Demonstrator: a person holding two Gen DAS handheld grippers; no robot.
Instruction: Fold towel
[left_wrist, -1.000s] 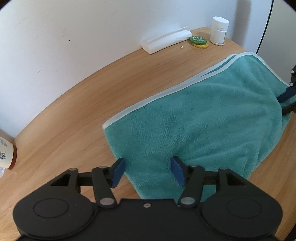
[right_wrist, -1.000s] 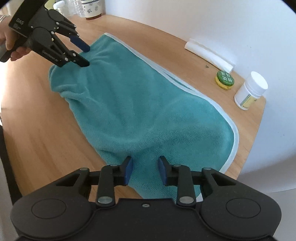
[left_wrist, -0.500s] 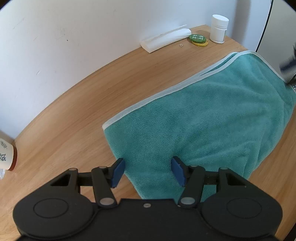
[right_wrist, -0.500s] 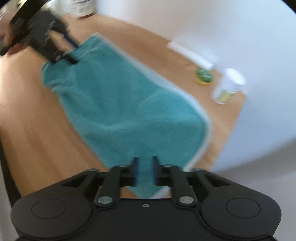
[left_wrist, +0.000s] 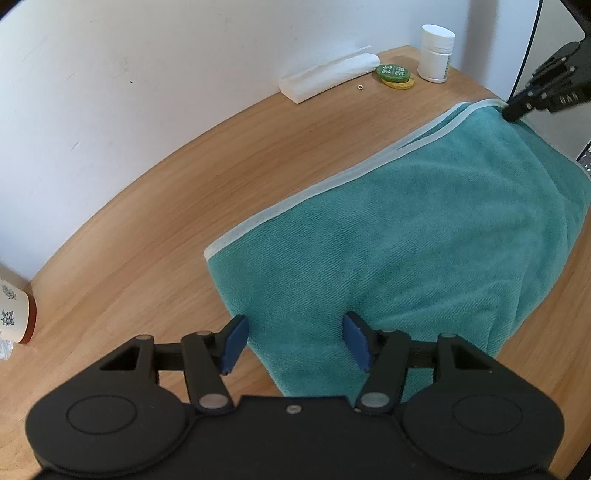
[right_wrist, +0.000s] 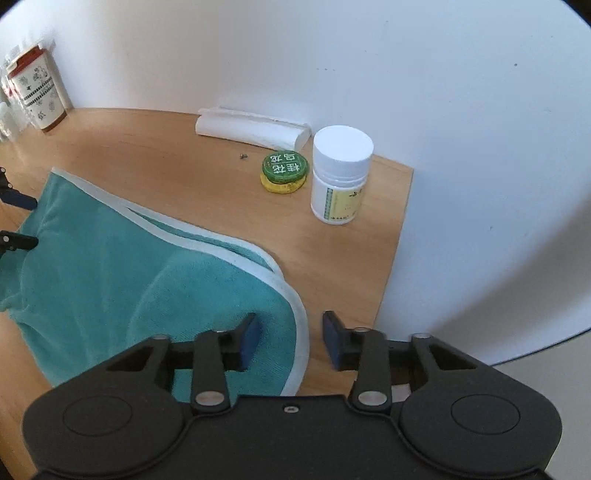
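Terry-cloth towel (left_wrist: 406, 258), smooth wooden table (left_wrist: 147, 240)

Left gripper (left_wrist: 295, 341): matte black body, two round disc-shaped housings at the base, each with a faint inset circle. Black linkage arms pivot on silver round pins; a small silver screw sits centre on the top edge. Finger pads (left_wrist: 234, 343) are blue, flat, rectangular.

Right gripper (right_wrist: 290, 341): same build, black plastic shell, twin disc housings, silver pivot pins, one centre screw, triangular cut-outs in the outer links, dark blue pads (right_wrist: 249, 341).

In the left wrist view, the right gripper's side shows white "DAH" lettering and small silver rivets on black links.
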